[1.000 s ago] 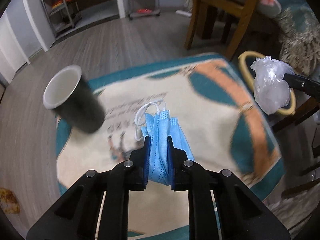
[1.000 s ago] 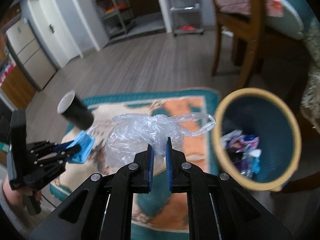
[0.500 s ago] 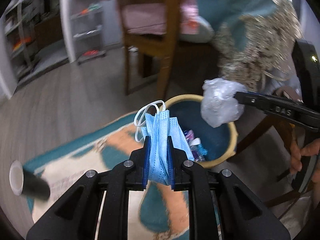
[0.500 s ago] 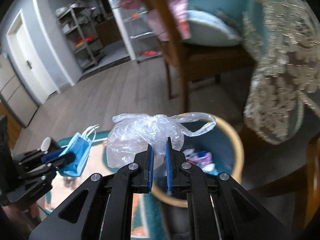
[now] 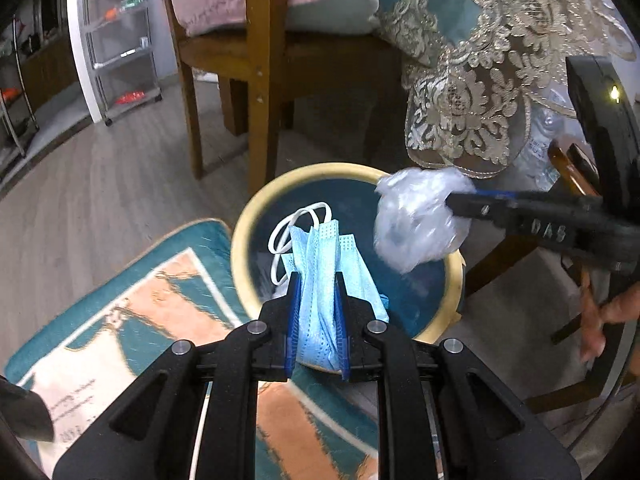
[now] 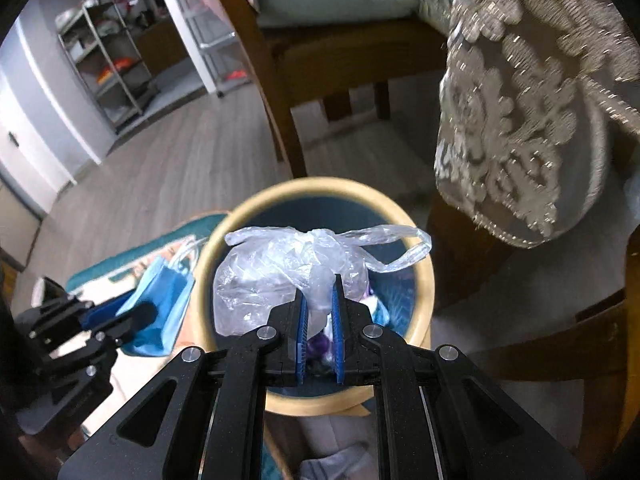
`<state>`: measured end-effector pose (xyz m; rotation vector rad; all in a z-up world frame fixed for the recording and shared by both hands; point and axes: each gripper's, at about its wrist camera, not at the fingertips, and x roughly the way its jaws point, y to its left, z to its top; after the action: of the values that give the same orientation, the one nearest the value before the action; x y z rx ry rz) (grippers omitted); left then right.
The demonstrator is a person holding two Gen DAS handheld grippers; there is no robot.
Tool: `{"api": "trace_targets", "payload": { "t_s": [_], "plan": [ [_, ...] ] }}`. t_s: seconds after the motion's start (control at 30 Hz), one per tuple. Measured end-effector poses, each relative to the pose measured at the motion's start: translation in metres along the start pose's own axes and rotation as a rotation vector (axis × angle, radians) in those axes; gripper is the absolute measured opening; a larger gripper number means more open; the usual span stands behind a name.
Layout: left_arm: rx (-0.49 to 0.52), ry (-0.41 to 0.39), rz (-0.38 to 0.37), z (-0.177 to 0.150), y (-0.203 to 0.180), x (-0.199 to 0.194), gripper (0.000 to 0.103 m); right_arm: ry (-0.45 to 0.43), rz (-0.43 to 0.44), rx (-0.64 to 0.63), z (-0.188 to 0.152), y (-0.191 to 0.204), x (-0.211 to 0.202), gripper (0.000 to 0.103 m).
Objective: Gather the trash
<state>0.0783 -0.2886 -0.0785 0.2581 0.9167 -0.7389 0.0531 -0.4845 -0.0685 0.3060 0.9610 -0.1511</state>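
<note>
Count: 1 blue face mask [image 5: 320, 280], 1 clear plastic bag [image 6: 288, 276], 1 round bin [image 5: 452, 288] at frame ctr. 2 grippers: left gripper [image 5: 317, 280], right gripper [image 6: 319, 288]. Also 1 wooden chair [image 5: 260, 80] top ctr, 1 patterned rug [image 5: 132, 320] lower left, 1 metal shelf rack [image 5: 116, 40] upper left.

Pleated blue nonwoven cloth on the face mask [image 5: 320, 280], white elastic loops. Thin, crinkled, glossy clear plastic for the bag [image 6: 288, 268]. Matt black plastic on the left tool [image 5: 317, 312]. Smooth cream rim on the bin [image 6: 424, 280]. Varnished wood chair [image 5: 260, 80]; woven rug [image 5: 132, 320].
</note>
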Motion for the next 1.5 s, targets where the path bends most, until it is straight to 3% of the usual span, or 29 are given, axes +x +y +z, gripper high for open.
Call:
{"api": "trace_targets", "payload": {
  "t_s": [0.27, 0.4, 0.57, 0.7, 0.83, 1.13, 1.33, 1.4, 1.5],
  "plan": [
    [-0.003, 0.040, 0.013, -0.001, -0.002, 0.036, 0.015, 0.086, -0.086, -0.005, -0.013, -0.006, 0.034, 0.012],
    [-0.006, 0.031, 0.026, -0.002, -0.001, 0.043, 0.018, 0.061, -0.091, 0.007, -0.011, -0.010, 0.042, 0.013],
    [0.006, 0.016, 0.027, -0.001, -0.002, 0.040, 0.035, 0.005, -0.069, 0.011, -0.009, -0.008, 0.037, 0.025],
    [-0.007, 0.002, 0.034, 0.001, 0.002, 0.034, 0.052, -0.027, -0.066, 0.008, -0.003, -0.005, 0.033, 0.049],
    [-0.007, -0.010, 0.046, 0.002, 0.007, 0.024, 0.055, -0.055, -0.070, -0.008, 0.001, 0.002, 0.025, 0.051],
    [-0.041, -0.069, 0.052, -0.001, 0.024, -0.041, 0.058, -0.096, 0.025, 0.043, -0.008, 0.020, -0.034, 0.052],
    [-0.063, -0.131, 0.039, -0.011, 0.019, -0.097, 0.087, -0.132, 0.075, 0.024, -0.034, 0.039, -0.086, 0.067],
    [-0.045, -0.130, 0.055, -0.018, 0.013, -0.107, 0.092, -0.156, 0.052, 0.018, -0.046, 0.042, -0.102, 0.086],
    [-0.017, -0.129, 0.094, -0.032, 0.006, -0.125, 0.097, -0.198, 0.020, 0.010, -0.060, 0.044, -0.122, 0.095]
  ]
}}
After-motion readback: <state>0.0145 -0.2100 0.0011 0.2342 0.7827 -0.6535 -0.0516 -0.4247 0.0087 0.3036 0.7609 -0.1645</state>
